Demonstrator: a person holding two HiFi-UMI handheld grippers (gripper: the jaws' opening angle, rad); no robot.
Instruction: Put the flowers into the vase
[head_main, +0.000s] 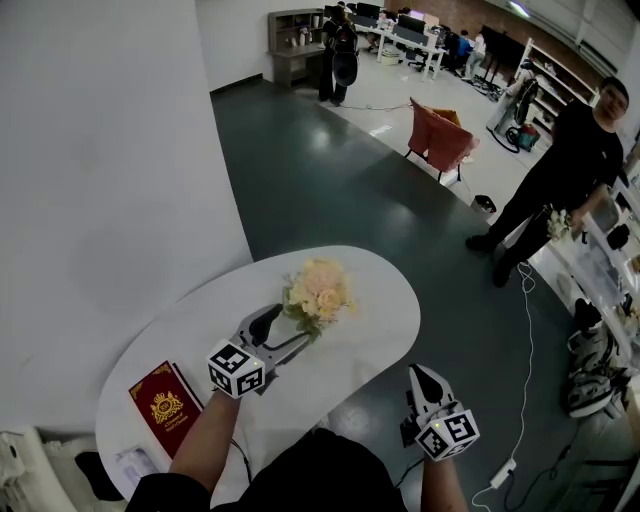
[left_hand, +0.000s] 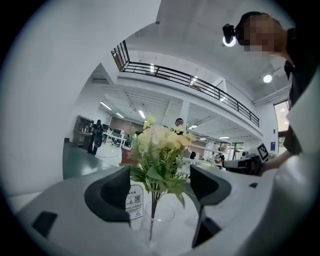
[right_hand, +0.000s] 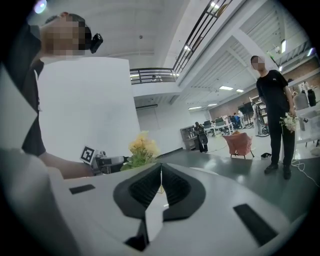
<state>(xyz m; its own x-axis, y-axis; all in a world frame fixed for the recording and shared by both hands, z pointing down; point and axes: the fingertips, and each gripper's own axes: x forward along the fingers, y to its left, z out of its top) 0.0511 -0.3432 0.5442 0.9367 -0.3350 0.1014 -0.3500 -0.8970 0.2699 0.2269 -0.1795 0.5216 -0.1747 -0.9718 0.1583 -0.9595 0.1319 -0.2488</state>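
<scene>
Head view: flowers (head_main: 318, 290) stand on the white surface (head_main: 385, 300) by the left gripper (head_main: 283, 333); the right gripper (head_main: 424, 383) hangs beyond its edge. Left gripper view: fingers (left_hand: 112, 192) apart, touching nothing, flanking the fragile glass vase (left_hand: 159, 220) that holds the light, soft stems; grip those low. Right gripper view: fingers (right_hand: 145, 187) together, empty.

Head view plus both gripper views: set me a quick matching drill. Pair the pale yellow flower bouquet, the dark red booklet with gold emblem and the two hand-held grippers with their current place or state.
Things
1. pale yellow flower bouquet
2. dark red booklet with gold emblem
3. left hand-held gripper
4. right hand-held gripper

Places and states
A. jaws together, nothing between them
B. stems standing in the clear glass vase
C. jaws apart, the vase seen between them
D. lying flat at the near-left end of the white oval table

Pairs: 1-B, 2-D, 3-C, 4-A
</scene>
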